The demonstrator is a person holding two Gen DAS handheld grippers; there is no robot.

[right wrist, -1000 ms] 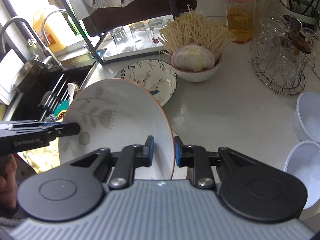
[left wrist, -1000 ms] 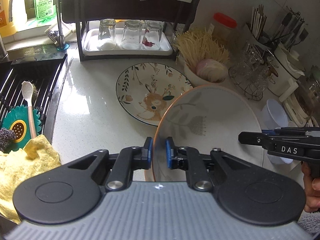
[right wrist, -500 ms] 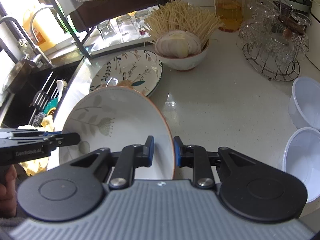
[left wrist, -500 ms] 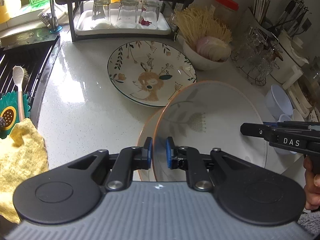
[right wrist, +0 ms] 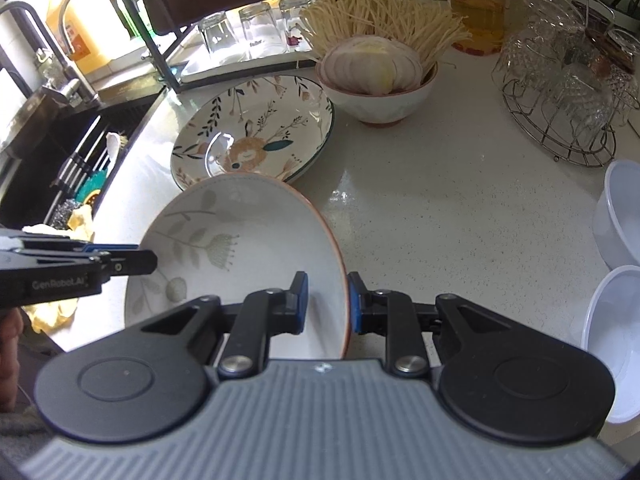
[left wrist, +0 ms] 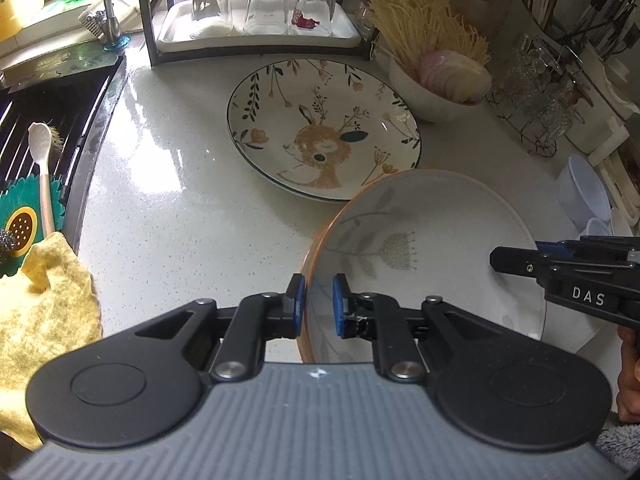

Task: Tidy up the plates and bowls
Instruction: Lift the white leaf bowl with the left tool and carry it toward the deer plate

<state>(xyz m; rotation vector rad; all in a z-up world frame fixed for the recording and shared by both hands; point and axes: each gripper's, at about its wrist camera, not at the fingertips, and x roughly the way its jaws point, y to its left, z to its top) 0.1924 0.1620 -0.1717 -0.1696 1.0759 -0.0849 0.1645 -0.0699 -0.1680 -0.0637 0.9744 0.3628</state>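
- Speckled white stone countertop fills mid-frame.
- Round deer-print ceramic plate lies flat, upper centre.
- White orange-rimmed leaf-pattern plate, lower right, tilted.
- Left gripper and right gripper each clamp its opposite rim.

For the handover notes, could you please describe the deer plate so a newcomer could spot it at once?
Start at the dark glass rack behind the counter; the deer plate lies flat just before it, left of the noodle bowl. Unlike the pale leaf-patterned plate nearby, it shows a fawn's face and a dark green rim.
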